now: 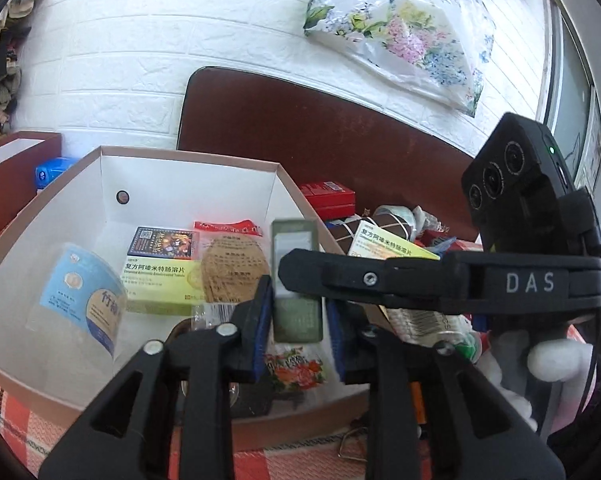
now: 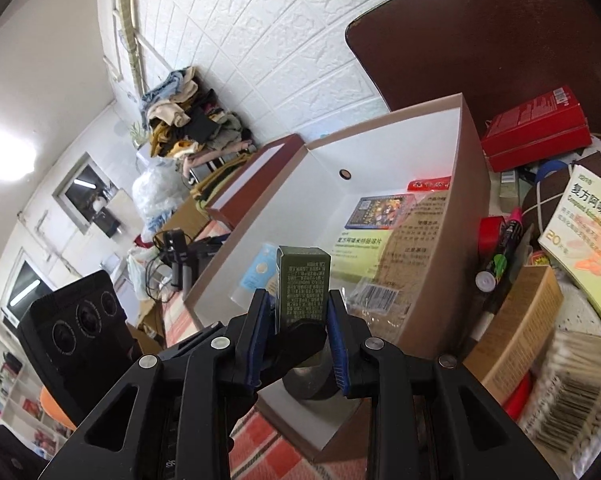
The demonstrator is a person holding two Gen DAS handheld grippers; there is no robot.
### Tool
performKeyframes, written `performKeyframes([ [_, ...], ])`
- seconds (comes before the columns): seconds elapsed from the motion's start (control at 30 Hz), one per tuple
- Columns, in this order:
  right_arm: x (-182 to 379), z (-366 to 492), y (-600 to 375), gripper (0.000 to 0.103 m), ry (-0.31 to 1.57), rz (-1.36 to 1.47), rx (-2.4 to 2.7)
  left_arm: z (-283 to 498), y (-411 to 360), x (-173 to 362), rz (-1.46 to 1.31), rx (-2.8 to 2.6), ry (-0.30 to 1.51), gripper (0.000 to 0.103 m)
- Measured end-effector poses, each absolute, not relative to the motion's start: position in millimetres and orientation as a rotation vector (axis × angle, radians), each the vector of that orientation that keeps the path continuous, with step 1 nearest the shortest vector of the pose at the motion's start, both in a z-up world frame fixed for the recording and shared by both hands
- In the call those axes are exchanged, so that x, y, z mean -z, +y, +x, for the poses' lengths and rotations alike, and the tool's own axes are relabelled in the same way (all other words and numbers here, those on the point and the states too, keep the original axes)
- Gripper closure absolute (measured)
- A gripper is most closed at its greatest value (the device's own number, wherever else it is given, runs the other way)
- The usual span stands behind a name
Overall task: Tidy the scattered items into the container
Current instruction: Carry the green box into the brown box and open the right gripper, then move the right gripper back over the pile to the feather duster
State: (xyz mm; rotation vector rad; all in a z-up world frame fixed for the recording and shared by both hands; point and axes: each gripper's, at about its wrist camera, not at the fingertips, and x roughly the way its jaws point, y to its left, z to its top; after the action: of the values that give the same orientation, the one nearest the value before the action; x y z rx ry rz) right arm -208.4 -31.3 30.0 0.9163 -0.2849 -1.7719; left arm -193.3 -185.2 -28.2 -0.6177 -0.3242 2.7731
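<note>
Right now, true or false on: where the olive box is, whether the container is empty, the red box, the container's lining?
1. The olive box sits between the left tongs and also between the right tongs. True.
2. The container is empty. False: it already holds a yellow-green medicine box and several packets.
3. A red box lies outside the container. True.
4. The container's inside is black. False: it is white.
</note>
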Motion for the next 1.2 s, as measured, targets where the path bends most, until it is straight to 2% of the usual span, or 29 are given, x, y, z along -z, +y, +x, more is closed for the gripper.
performKeyframes([
  [0.03,-30.3,-209.5,-30.4,0.069,-0.294,0.899,1.777,-192.9,-186.7,27.5,-0.589,-2.754,-0.355,0.054],
  [0.07,-30.8,-209.6,-29.0,0.059,-0.305,0.875,1.78,-192.3,-188.7,26.6,-0.557,-2.73,-0.384,0.035],
  [0.13,-31.6,-209.9,-26.7,0.044,-0.323,0.849,1.768,-190.8,-188.7,25.1,-0.512,-2.704,-0.408,0.017],
  [0.17,-32.1,-209.6,-25.8,0.041,-0.334,0.844,1.757,-191.0,-187.3,24.4,-0.51,-2.707,-0.405,0.016],
  [0.3,-33.7,-205.3,-24.2,0.041,-0.333,0.848,1.764,-188.1,-180.6,22.1,-0.543,-2.748,-0.376,0.016],
  [0.4,-36.5,-199.0,-14.8,0.041,-0.362,0.861,1.765,-174.6,-183.0,16.9,-0.529,-2.737,-0.447,0.016],
  [0.53,-48.2,-182.8,7.2,0.041,-0.377,0.83,1.768,-153.7,-174.6,10.0,-0.544,-2.73,-0.455,0.016],
  [1.2,-55.9,-135.7,180.3,0.041,-0.409,0.847,2.036,-107.3,-54.6,-13.4,-0.645,-2.595,-0.217,0.016],
])
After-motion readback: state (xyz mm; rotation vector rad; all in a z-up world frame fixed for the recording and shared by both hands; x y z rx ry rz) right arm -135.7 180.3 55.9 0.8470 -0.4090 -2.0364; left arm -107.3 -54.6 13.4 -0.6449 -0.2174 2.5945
